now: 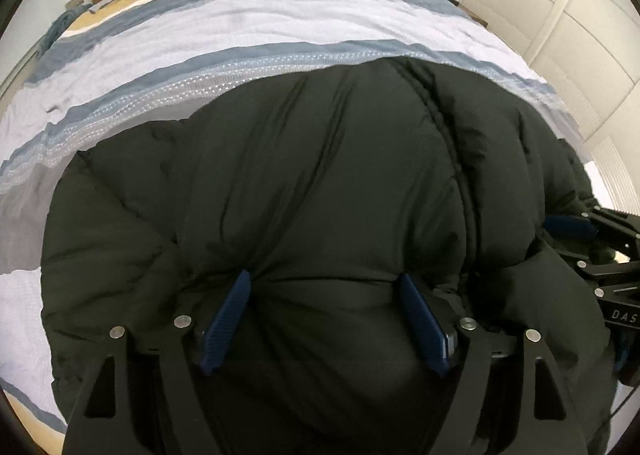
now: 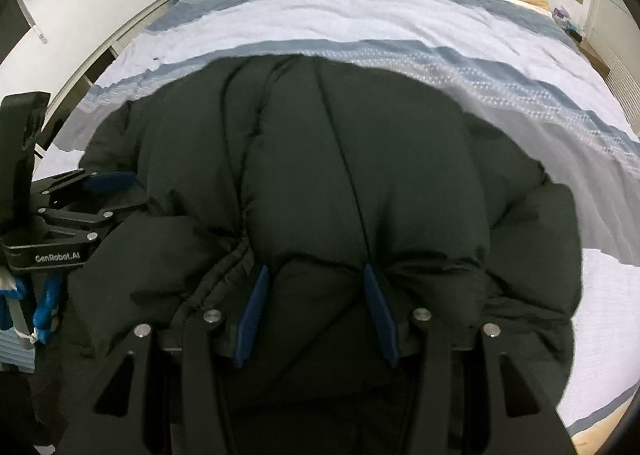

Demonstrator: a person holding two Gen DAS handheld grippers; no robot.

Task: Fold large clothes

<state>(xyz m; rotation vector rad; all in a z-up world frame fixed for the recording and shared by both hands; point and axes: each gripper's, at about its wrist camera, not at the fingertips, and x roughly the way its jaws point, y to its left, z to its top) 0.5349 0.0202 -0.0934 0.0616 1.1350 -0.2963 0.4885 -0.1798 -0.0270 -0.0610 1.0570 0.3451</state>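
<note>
Right wrist view reads "GenRobot.AI" on the left gripper (image 2: pixel 110 179); both grippers clamp the black puffer jacket (image 2: pixel 320 175)

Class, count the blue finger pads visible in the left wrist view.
3: two on the left gripper astride the black padded jacket, one on the right gripper's finger at the right edge; its partner is hidden.
</note>
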